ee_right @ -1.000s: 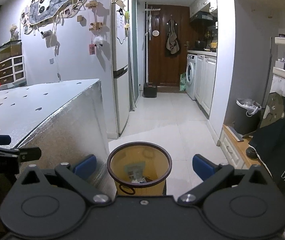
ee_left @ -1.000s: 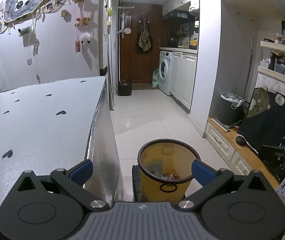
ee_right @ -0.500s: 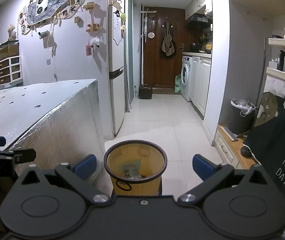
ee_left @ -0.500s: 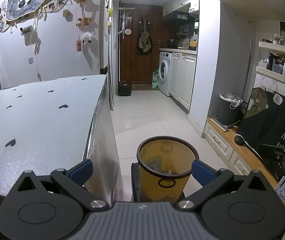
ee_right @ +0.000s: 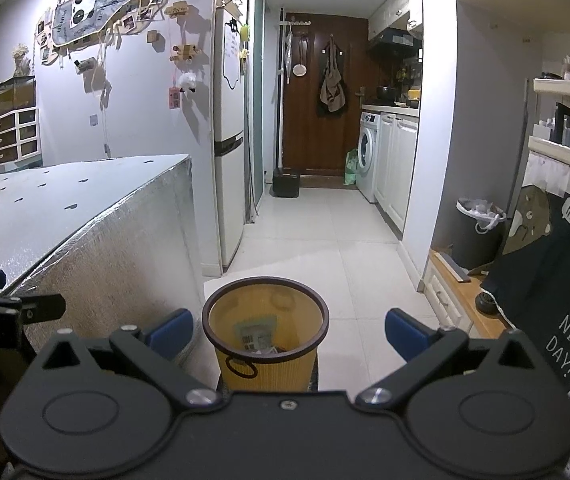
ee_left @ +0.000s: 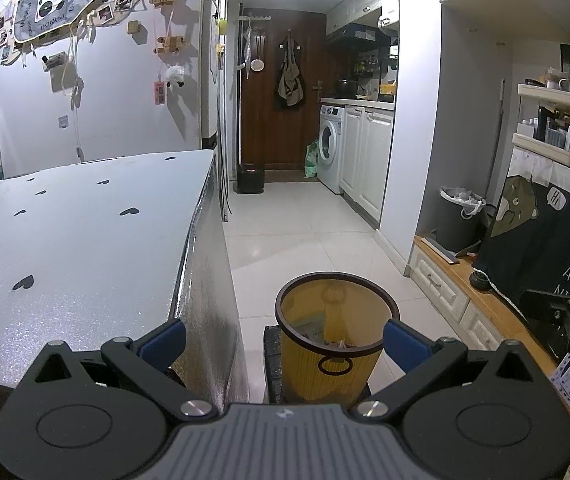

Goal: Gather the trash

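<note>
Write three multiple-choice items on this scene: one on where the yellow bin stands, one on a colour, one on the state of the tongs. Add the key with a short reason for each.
1. Where does the yellow bin stand?
A. On the table
B. On the floor beside the silver-covered table
C. Inside the washing machine

2. What colour are the pads on the fingertips of the tongs?
A. Blue
B. Red
C. White

3. What state are the left tongs and right tongs in?
A. Both shut on trash
B. One open, one shut
C. Both open and holding nothing

Key:
1 B, the bin sits low on the floor tiles next to the table's foil side.
2 A, both wrist views show blue pads.
3 C, in each view the fingertips stand wide apart with only the bin seen between them.
</note>
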Demonstrator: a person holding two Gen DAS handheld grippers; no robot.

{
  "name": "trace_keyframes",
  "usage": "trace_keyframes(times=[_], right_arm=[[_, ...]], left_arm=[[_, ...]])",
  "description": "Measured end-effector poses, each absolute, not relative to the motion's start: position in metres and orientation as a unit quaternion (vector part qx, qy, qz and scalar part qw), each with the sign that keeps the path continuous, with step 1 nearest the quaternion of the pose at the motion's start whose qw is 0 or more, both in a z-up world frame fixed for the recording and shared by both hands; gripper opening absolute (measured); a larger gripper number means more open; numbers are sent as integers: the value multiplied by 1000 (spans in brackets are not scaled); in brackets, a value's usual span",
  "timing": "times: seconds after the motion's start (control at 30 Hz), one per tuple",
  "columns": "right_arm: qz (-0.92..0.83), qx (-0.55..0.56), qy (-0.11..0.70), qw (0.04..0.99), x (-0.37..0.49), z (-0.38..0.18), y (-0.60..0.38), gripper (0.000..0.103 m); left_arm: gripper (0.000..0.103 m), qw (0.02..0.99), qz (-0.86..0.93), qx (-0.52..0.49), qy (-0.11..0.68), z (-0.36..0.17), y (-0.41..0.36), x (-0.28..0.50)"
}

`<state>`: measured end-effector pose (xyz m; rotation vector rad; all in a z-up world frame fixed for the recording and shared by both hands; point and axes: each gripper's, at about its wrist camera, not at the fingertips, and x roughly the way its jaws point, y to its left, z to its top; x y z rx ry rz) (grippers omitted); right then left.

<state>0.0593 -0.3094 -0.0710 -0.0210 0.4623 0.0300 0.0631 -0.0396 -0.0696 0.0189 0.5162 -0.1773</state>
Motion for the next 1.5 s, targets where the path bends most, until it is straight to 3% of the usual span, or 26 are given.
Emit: trace_keyframes(times=[1.5], right_arm=[[15,-15,231,973,58,-71,-307,103]], left_arm=[[103,964,-87,11,251,-69,-36,66]])
